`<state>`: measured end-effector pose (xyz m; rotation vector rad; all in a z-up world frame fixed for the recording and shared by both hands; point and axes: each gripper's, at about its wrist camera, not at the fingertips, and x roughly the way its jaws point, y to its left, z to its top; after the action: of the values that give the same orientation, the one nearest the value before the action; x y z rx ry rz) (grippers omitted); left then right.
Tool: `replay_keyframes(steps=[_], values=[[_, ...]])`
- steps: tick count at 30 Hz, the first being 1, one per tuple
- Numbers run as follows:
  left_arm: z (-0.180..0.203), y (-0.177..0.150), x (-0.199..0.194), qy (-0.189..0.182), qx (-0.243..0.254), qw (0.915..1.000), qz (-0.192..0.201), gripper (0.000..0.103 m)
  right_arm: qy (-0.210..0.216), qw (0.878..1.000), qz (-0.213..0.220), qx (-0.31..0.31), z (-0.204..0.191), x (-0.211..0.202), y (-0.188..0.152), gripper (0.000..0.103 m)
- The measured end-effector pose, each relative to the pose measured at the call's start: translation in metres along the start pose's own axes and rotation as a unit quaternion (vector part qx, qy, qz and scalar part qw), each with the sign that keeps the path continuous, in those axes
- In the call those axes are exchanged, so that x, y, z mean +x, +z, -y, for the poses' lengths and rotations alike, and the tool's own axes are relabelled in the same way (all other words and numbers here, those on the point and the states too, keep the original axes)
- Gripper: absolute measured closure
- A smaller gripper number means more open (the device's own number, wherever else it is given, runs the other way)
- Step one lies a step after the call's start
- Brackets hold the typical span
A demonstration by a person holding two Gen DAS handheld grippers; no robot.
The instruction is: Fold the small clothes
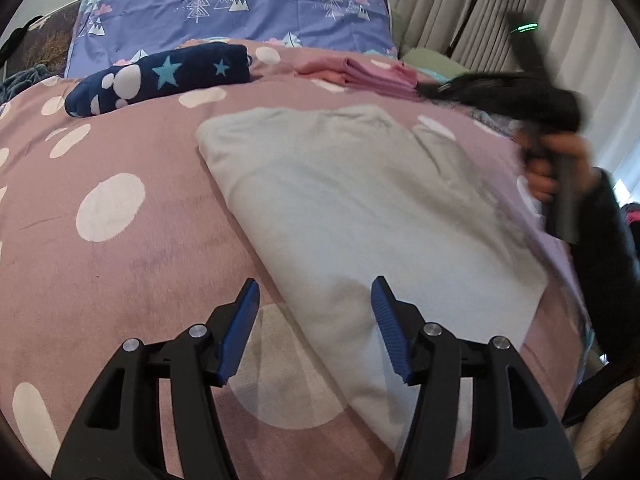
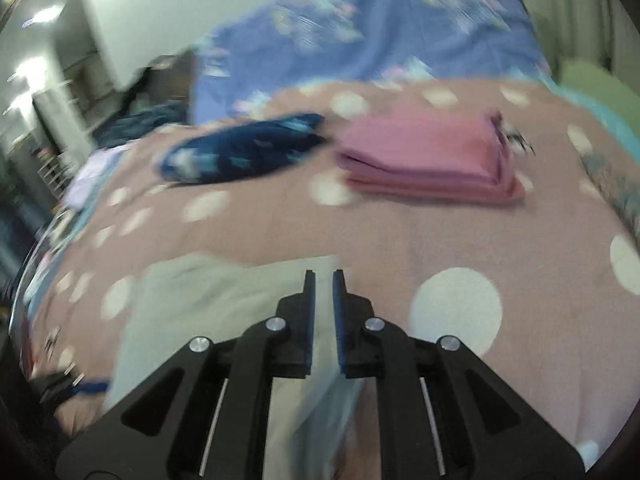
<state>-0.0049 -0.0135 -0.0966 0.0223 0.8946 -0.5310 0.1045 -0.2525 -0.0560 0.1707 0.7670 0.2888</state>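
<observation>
A pale grey folded cotton garment (image 1: 360,216) lies flat on a dusty-pink bed cover with white dots (image 1: 132,248), at the middle of the bed. The left tool (image 1: 316,296), black with blue ribbed pads, hovers with its jaws wide over the garment's near edge, one finger above the cloth and the other above the cover, gripping nothing. The right tool (image 2: 324,280) has its jaws drawn narrow, a slim gap between the pads; a fold of the pale garment (image 2: 224,300) appears to run up between them, though motion blur leaves the grip uncertain. In the left view that tool is a dark smear at the garment's far right edge, held in a person's hand (image 1: 552,168). Beyond lie a rolled navy star-print cloth (image 1: 160,80) and a stack of folded pink clothes (image 2: 428,156), just beside each other, before a lavender tree-print pillow (image 1: 240,8).
</observation>
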Motion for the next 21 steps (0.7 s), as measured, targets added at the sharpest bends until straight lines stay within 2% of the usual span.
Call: replay_keyframes(steps=[2,3,4,6,7,9,10,12,13,15,17,21], values=[[-0.003,-0.002,0.006,-0.007,-0.017,0.9998,-0.005,0.042,0.061,0.997,-0.009,-0.043,-0.023,-0.020,-0.022,0.090],[-0.005,-0.003,0.009,-0.008,-0.026,0.9996,-0.009,0.041,0.067,0.996,-0.021,-0.062,-0.029,-0.021,-0.033,0.087],[-0.006,-0.004,0.011,-0.007,-0.031,0.9994,-0.010,0.040,0.049,0.995,-0.033,-0.079,-0.033,-0.019,-0.044,0.087],[-0.004,-0.006,0.010,-0.006,-0.035,0.9994,-0.006,0.040,-0.044,0.991,-0.067,-0.111,-0.027,-0.004,-0.073,0.087],[-0.003,-0.008,0.009,-0.007,-0.034,0.9994,-0.005,0.040,-0.078,0.988,-0.074,-0.110,-0.017,0.004,-0.084,0.080],[0.000,-0.010,0.007,-0.001,-0.029,0.9996,-0.006,0.040,-0.068,0.993,-0.066,-0.075,-0.001,0.002,-0.094,0.080],[0.001,-0.010,0.006,0.002,-0.028,0.9996,-0.006,0.040,-0.076,0.993,-0.063,-0.069,-0.001,-0.003,-0.093,0.081],[0.004,-0.012,0.003,0.004,-0.029,0.9995,-0.007,0.040,-0.110,0.990,-0.038,-0.076,-0.012,-0.019,-0.090,0.089],[0.004,-0.013,0.002,0.003,-0.030,0.9995,-0.008,0.040,-0.105,0.991,-0.031,-0.075,-0.015,-0.023,-0.089,0.089],[0.008,-0.018,-0.001,0.001,-0.028,0.9996,-0.009,0.040,-0.061,0.996,-0.020,-0.066,-0.018,-0.041,-0.090,0.089],[0.009,-0.021,-0.003,-0.005,-0.030,0.9995,-0.011,0.040,-0.042,0.997,-0.026,-0.058,-0.019,-0.048,-0.094,0.088],[0.013,-0.024,-0.006,-0.007,-0.031,0.9994,-0.013,0.040,-0.022,0.998,-0.054,-0.009,-0.003,-0.048,-0.104,0.079]])
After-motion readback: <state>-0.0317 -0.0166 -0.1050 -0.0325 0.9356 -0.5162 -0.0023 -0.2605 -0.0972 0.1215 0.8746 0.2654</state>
